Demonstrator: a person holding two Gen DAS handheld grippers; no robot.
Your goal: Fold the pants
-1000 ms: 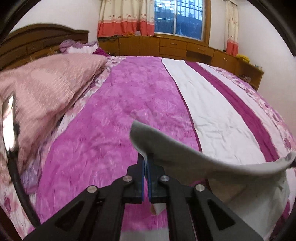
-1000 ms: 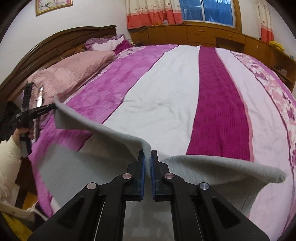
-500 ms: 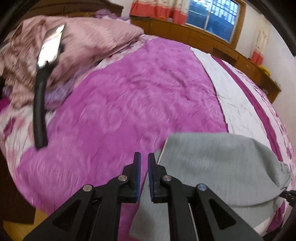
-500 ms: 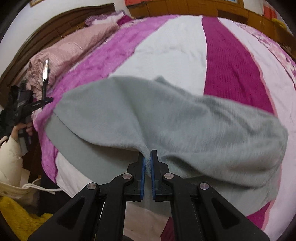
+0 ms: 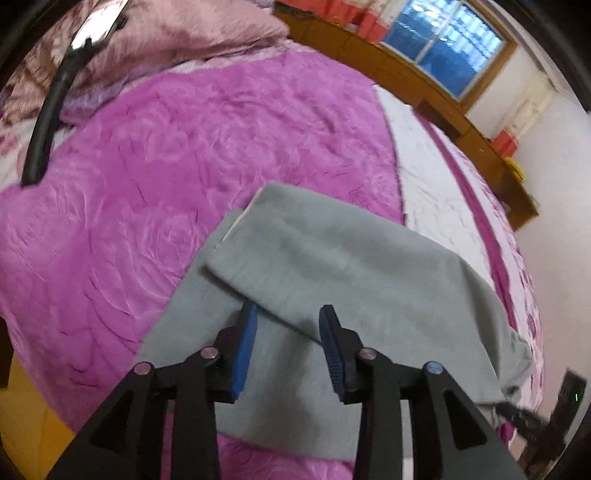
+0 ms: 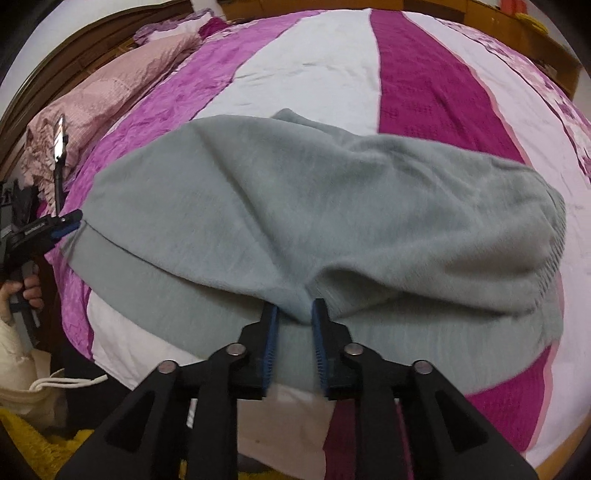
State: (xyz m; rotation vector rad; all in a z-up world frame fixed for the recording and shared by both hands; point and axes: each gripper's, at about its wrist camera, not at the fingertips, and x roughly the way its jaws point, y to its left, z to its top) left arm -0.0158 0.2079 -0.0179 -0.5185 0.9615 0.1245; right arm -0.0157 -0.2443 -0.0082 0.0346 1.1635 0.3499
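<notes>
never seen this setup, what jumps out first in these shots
The grey pants lie folded over on the striped bedspread, near its edge. Both grippers have just been opening: the right gripper brackets a pinch of the folded edge, and the left gripper stands wider at the pants' other end. A pink pillow lies beyond.

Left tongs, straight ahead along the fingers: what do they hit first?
Most likely the folded-over edge of the grey pants, which lies just ahead of the open left tongs. Their jaws have just been opening, with nothing clamped. Depth is unclear; the bedspread is underneath.
</notes>
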